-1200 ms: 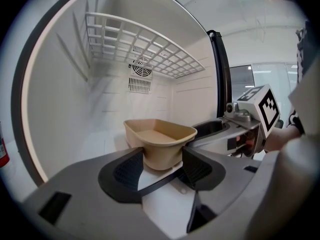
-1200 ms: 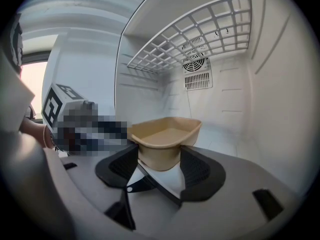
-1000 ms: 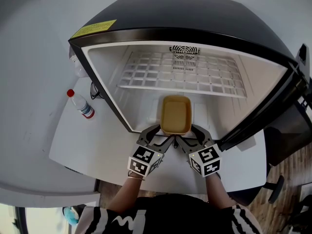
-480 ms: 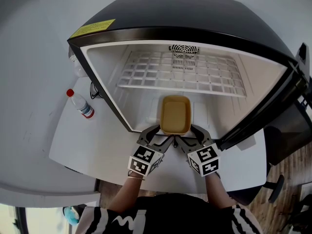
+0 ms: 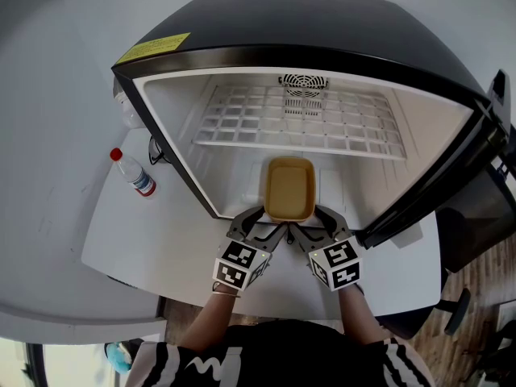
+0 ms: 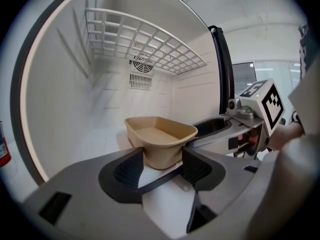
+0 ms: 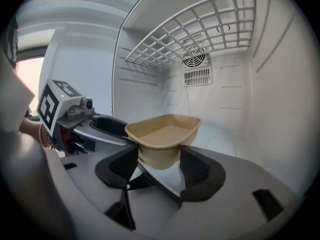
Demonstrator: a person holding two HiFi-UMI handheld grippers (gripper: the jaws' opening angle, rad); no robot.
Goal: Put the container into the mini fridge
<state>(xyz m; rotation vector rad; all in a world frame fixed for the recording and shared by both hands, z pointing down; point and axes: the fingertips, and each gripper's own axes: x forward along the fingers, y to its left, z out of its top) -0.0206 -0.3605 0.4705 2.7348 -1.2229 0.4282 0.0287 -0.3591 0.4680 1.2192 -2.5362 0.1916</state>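
container (image 5: 290, 190) in mini fridge (image 5: 322, 22), under wire shelf (image 5: 298, 123), bottle (image 5: 135, 174) left

The container (image 5: 290, 190) is plain tan. The fridge (image 5: 322, 22) is black outside and white inside, with a yellow label (image 5: 153, 48) and a white grid shelf (image 5: 298, 119). The left gripper (image 5: 260, 220) and right gripper (image 5: 321, 220) are grey with black pads (image 6: 127, 170); their cubes (image 5: 239, 266) carry black-and-white squares. The bottle (image 5: 134, 173) is clear with a red cap. The table (image 5: 145, 232) is white. The sleeves (image 5: 201, 361) are striped black and white.
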